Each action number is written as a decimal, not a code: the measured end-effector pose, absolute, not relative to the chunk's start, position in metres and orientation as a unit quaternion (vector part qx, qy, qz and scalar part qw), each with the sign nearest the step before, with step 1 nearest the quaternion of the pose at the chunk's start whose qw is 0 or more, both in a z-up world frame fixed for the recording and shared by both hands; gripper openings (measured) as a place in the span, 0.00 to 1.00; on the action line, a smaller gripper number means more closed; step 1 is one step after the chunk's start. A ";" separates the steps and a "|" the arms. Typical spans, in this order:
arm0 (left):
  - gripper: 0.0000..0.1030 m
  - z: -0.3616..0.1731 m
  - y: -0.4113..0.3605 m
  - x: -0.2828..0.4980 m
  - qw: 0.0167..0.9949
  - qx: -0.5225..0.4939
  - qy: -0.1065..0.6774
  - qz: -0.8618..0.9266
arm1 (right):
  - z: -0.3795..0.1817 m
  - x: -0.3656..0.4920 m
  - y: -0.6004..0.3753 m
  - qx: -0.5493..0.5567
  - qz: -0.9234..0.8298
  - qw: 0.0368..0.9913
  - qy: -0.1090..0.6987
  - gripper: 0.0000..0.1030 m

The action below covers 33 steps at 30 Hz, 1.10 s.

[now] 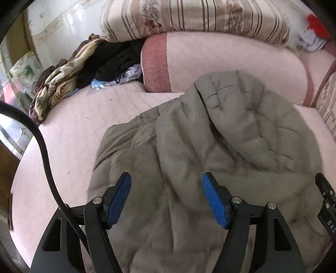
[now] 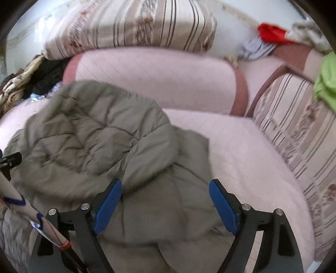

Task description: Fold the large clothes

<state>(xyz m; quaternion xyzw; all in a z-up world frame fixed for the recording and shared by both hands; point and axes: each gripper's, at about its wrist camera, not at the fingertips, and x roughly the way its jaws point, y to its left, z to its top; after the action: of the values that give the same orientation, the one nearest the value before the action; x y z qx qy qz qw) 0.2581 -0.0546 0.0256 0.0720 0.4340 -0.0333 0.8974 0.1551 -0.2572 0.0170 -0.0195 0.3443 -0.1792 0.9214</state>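
Observation:
A grey-olive quilted jacket (image 1: 210, 147) lies crumpled on the pink sofa seat (image 1: 73, 130), one padded part folded over the rest. My left gripper (image 1: 167, 178) hovers open over the jacket's near part, and its blue pads (image 1: 119, 199) stand apart from the fabric. In the right wrist view the same jacket (image 2: 94, 134) fills the left half. My right gripper (image 2: 166, 184) is open above the jacket's right edge, with nothing pinched between its pads (image 2: 224, 205). Part of the other gripper shows at the right edge of the left wrist view.
A pink bolster (image 1: 220, 63) and a striped cushion (image 1: 189, 19) back the seat. Blankets and dark clothes (image 1: 69, 69) are piled at the far left. A striped armrest (image 2: 294, 126) bounds the right side, with red cloth (image 2: 271, 31) and green cloth (image 2: 325, 84) beyond. A black cable (image 1: 46, 157) hangs at left.

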 end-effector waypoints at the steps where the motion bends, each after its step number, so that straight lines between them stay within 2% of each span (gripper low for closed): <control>1: 0.67 0.032 -0.051 0.244 0.899 0.069 0.431 -0.034 | 0.023 0.142 -0.253 -0.024 -0.180 0.924 0.338 0.85; 14: 0.67 0.073 -0.017 0.102 0.922 0.069 0.376 -0.057 | 0.059 0.031 -0.216 -0.039 -0.198 0.934 0.296 0.86; 33: 0.67 0.097 0.009 -0.001 0.928 0.040 0.365 -0.056 | 0.068 -0.056 -0.179 -0.055 -0.207 0.926 0.312 0.86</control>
<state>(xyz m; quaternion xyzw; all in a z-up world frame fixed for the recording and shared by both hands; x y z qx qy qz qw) -0.0007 0.0089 0.0972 0.0403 0.3654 -0.0558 0.9283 -0.0557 -0.1792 0.0680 -0.0550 0.3124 -0.2070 0.9255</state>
